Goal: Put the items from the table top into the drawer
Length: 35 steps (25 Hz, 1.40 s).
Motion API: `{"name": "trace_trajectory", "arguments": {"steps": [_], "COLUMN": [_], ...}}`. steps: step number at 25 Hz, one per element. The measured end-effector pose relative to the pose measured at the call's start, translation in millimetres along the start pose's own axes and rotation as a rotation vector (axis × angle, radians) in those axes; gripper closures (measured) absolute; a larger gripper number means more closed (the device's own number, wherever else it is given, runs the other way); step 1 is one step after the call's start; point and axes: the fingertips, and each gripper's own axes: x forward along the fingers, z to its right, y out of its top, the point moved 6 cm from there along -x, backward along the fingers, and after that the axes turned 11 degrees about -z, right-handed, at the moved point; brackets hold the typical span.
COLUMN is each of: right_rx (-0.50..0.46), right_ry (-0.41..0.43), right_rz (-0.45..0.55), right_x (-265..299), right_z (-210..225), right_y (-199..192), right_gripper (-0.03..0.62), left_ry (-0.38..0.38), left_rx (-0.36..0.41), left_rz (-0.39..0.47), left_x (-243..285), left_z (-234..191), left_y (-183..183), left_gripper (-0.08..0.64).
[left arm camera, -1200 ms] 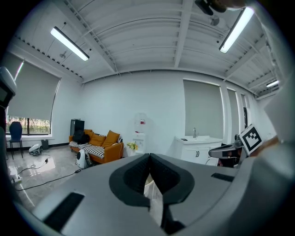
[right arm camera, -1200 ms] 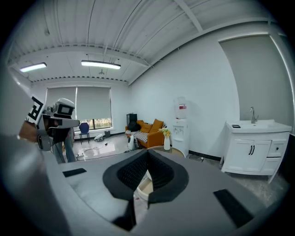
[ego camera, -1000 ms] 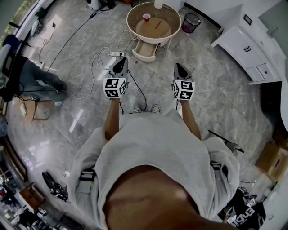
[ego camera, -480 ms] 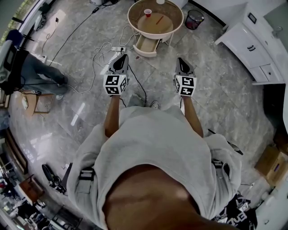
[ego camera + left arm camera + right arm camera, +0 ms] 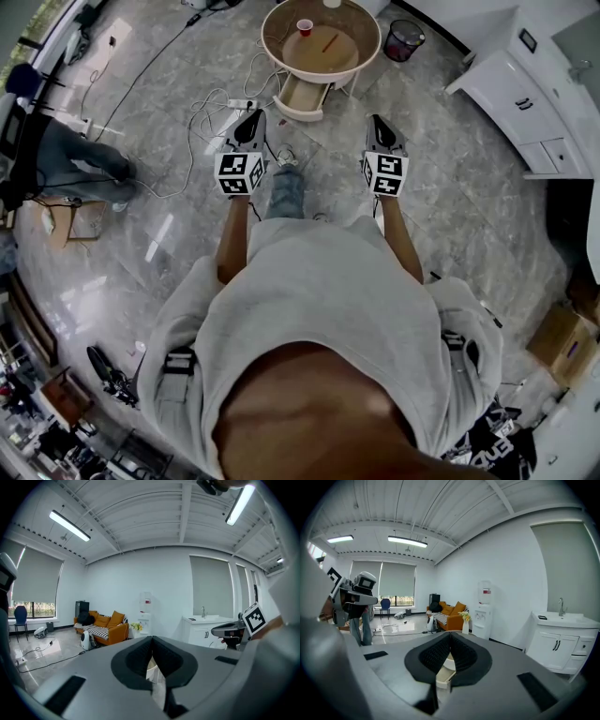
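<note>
Shiny floor [image 5: 450, 187]; round table [image 5: 352, 58] at top middle. Red cup [image 5: 305, 27] looked light, thin: pinch rim softly. Left gripper [image 5: 254, 119], right gripper [image 5: 377, 123] were pressed together, empty.

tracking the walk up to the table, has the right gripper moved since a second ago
Yes. The right gripper has moved a little toward the round table; the floor gap to its open drawer is shorter.

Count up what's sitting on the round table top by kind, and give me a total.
red cup: 1
thin orange-red stick: 1
white object at the far rim, cut off by the picture edge: 1
Total: 3
</note>
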Motion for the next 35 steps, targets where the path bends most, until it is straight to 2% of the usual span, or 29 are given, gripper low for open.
{"name": "trace_trajectory", "arguments": {"steps": [7,22,35], "right_rx": [-0.007,-0.015,0.014], "right_ry": [-0.004,-0.05,-0.115], "right_rz": [-0.028,-0.073,-0.066], "right_x": [65.0,230.7,332.5], "right_z": [9.3,18.6,20.3], "right_y": [22.7,127.0,186.2], "right_gripper": [0.568,0.568,0.568], "left_ry": [-0.046,-0.144,-0.196], "left_rx": [-0.037,-0.064,-0.047], "left_rz": [-0.026,-0.053,-0.032], "left_x": [71.7,230.1,319.9], "left_z": [-35.5,-153.8,-240.3], "left_y": [10.1,78.5,122.2], "left_gripper": [0.545,0.545,0.545]}}
